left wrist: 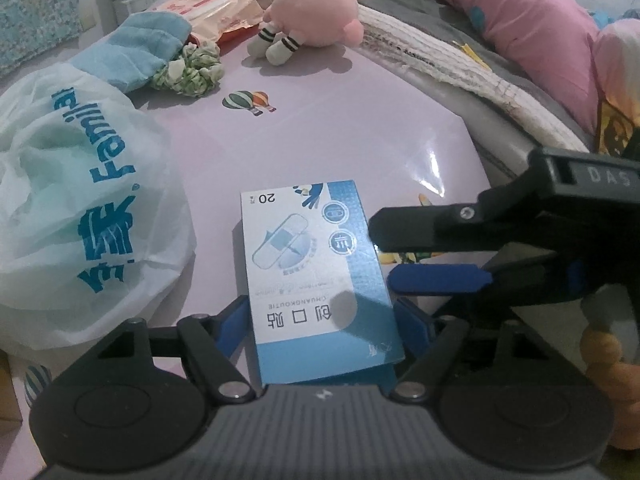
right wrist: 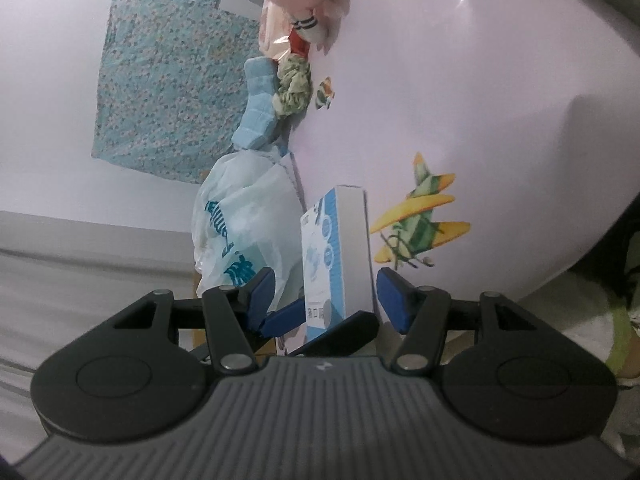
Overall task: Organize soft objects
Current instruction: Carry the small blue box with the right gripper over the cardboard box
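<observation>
A blue and white plaster box (left wrist: 316,264) lies on the pale pink table (left wrist: 340,128). My left gripper (left wrist: 324,320) is shut on its near end, a blue pad against each long side. My right gripper (left wrist: 382,256) comes in from the right and is open, its fingertips at the box's right edge. In the right wrist view the box (right wrist: 340,248) sits between my right gripper's (right wrist: 328,300) spread pads with gaps on both sides. A pink plush toy (left wrist: 312,12), a light blue towel (left wrist: 136,52) and a green and white scrunchie (left wrist: 192,68) lie at the far side.
A white plastic bag (left wrist: 80,200) with blue lettering bulges at the table's left. An orange wipes packet (left wrist: 208,8) lies behind the towel. A bed with a pink pillow (left wrist: 520,28) borders the table on the right. A patterned cloth (right wrist: 168,80) lies on the floor.
</observation>
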Demonstrator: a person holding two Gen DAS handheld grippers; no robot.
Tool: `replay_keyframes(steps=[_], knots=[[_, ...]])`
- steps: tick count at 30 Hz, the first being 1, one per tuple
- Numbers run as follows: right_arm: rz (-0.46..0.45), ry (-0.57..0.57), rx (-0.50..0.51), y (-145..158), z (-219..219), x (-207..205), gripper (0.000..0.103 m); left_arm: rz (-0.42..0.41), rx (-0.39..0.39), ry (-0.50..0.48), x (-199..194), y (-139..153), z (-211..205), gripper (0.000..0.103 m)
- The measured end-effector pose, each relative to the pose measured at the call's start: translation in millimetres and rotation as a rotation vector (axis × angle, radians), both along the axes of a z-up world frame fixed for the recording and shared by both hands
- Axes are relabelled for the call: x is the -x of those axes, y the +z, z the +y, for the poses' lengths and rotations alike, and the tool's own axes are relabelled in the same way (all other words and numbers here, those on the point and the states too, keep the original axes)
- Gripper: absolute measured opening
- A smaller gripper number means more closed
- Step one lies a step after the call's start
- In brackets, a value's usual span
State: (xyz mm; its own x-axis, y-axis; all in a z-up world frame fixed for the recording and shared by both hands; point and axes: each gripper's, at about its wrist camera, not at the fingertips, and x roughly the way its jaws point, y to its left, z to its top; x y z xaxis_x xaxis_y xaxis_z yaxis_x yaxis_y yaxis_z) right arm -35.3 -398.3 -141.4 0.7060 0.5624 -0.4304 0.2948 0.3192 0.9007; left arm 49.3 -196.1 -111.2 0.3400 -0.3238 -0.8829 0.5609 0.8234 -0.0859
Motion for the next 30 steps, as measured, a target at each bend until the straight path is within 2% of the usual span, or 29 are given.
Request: replay_keyframes(steps=[7, 11, 16, 21, 30], knots=[[-0.001, 0.039, 0.037, 8, 12, -6, 0.057, 0.013, 0.065, 0.029, 1, 8, 10, 0.077], [-0.021, 0.055, 0.037, 22, 15, -2, 0.057, -0.004, 0.096, 0.035, 8, 22, 17, 0.077], [-0.089, 0.099, 0.047, 53, 26, 2, 0.057, -0.024, 0.181, 0.035, 19, 53, 33, 0.077], [-0.161, 0.18, 0.084, 90, 53, -9, 0.057, -0.108, 0.252, 0.054, 31, 90, 56, 0.077], [-0.289, 0.333, 0.164, 154, 113, -57, 0.057, -0.206, 0.334, 0.196, 29, 136, 128, 0.077]])
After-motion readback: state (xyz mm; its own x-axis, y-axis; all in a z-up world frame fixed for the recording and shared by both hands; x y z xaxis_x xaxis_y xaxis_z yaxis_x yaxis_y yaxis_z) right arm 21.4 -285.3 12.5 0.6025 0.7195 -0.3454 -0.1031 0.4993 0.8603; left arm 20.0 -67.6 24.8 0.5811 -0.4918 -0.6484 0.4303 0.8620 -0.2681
